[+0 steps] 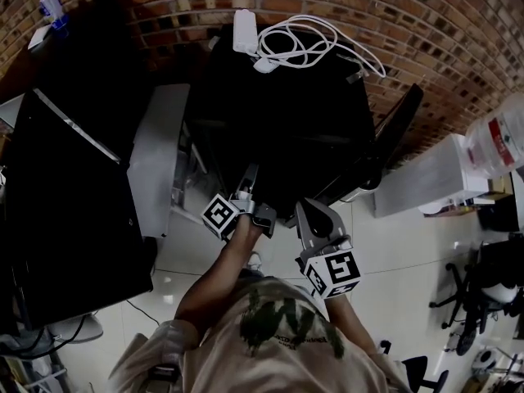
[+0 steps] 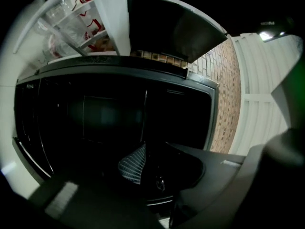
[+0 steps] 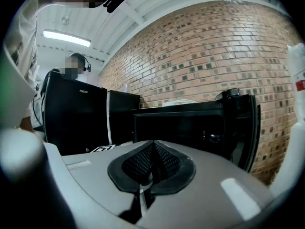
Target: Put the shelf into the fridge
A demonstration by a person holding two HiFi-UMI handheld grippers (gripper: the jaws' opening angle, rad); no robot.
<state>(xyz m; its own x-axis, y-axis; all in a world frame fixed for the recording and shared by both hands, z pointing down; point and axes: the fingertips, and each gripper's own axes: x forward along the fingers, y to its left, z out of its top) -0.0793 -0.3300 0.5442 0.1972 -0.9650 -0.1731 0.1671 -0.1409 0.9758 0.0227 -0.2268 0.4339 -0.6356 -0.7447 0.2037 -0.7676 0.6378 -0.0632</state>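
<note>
The fridge (image 1: 278, 97) is a low black box set against the brick wall (image 1: 426, 31). A white cable (image 1: 303, 43) lies coiled on its top, and its door (image 1: 397, 125) is swung open to the right. The right gripper view shows the dark cavity (image 3: 186, 130) framed by a glossy rim, with the door (image 3: 245, 128) standing edge-on beside it. The inside is too dark to show the shelf in any view. Both of the person's forearms reach forward from the bottom of the head view. The left tongs (image 1: 252, 172) are a little ahead of the right and just in front of the fridge's lower front. The right tongs (image 1: 303, 207) are beside them and slightly further back, with their marker cube (image 1: 336, 273) facing up. The right tongs (image 3: 152, 149) are closed, their meshed pads meeting in a tight V with nothing between them, and they point at the open cavity. On the left tongs (image 2: 144, 151), one meshed pad (image 2: 132, 163) catches the light and the other is lost in shadow. A thin dark line rises from between them, and I cannot tell whether they grip anything. They face the fridge's black opening (image 2: 119, 118) from close by.
</note>
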